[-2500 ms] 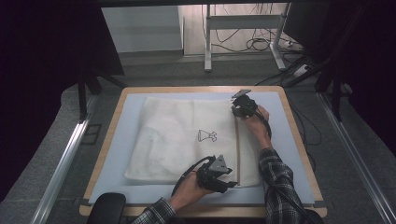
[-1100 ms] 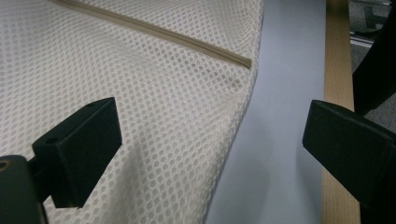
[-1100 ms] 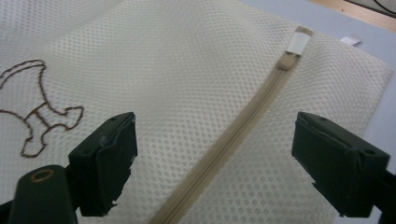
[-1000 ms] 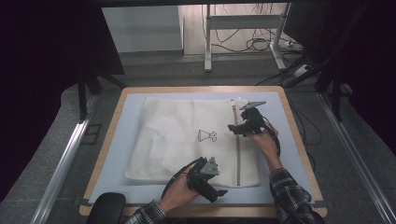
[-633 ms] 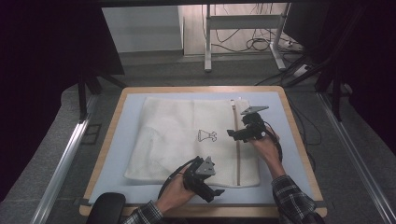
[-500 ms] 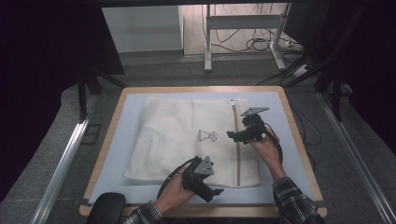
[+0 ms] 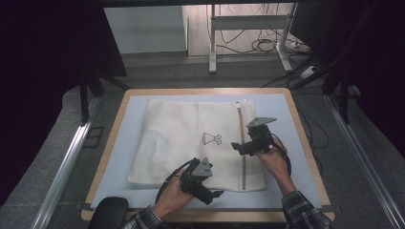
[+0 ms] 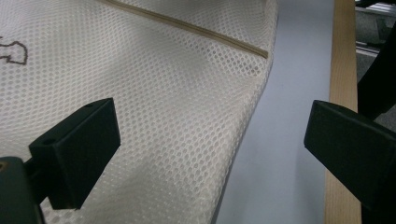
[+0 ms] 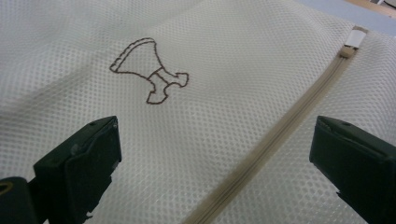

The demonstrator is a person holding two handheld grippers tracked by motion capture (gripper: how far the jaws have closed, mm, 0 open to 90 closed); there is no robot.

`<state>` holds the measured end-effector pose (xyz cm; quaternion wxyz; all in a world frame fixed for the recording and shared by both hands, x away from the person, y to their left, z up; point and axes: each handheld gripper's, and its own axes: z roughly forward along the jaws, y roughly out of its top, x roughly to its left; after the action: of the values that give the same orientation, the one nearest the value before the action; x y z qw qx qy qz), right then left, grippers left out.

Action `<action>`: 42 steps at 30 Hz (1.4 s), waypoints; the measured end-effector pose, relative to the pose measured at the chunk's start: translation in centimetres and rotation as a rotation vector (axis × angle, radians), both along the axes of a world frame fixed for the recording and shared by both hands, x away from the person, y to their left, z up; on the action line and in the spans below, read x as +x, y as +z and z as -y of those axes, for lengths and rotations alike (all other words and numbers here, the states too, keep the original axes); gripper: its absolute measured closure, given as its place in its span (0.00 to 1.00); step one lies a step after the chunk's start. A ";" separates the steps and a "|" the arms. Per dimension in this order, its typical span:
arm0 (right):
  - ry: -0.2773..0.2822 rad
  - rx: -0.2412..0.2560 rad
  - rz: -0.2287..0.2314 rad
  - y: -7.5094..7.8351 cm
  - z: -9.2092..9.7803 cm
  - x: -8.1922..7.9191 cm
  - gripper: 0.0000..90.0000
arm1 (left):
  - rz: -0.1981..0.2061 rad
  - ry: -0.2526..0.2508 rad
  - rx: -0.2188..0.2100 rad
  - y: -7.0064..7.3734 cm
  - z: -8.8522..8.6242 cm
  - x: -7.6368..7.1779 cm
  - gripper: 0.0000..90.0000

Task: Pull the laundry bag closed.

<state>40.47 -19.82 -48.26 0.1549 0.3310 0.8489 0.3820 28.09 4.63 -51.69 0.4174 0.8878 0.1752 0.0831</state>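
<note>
Risk: a single mesh layer could be pinched, or the edge missed, since the mesh bag (image 7: pixel 196 143) lies slack on the tabletop (image 7: pixel 286 191).
Left gripper (image 7: pixel 206 187): jaws wide apart, nothing held; the bag's near corner (image 8: pixel 243 107) is seen between them.
Right gripper (image 7: pixel 244 145): jaws wide apart, empty; the zipper (image 9: pixel 280 135) is framed between them, the pull (image 9: pixel 357 36) beyond.

right gripper (image 7: pixel 239 145): come from the table's far right corner to the mesh bag's (image 7: pixel 181 138) zip (image 7: pixel 243 157)
left gripper (image 7: pixel 212 193): slid slightly left along the near edge
</note>
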 end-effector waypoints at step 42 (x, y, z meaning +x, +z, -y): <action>0.047 0.005 0.040 0.3 3.2 -10.0 0.00 | 0.012 0.144 -0.030 1.1 -6.4 -0.5 0.03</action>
<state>30.48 -23.00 -47.93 0.1619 0.3035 0.8523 0.3941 27.64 11.05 -50.59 0.4247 0.8660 0.2374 0.1156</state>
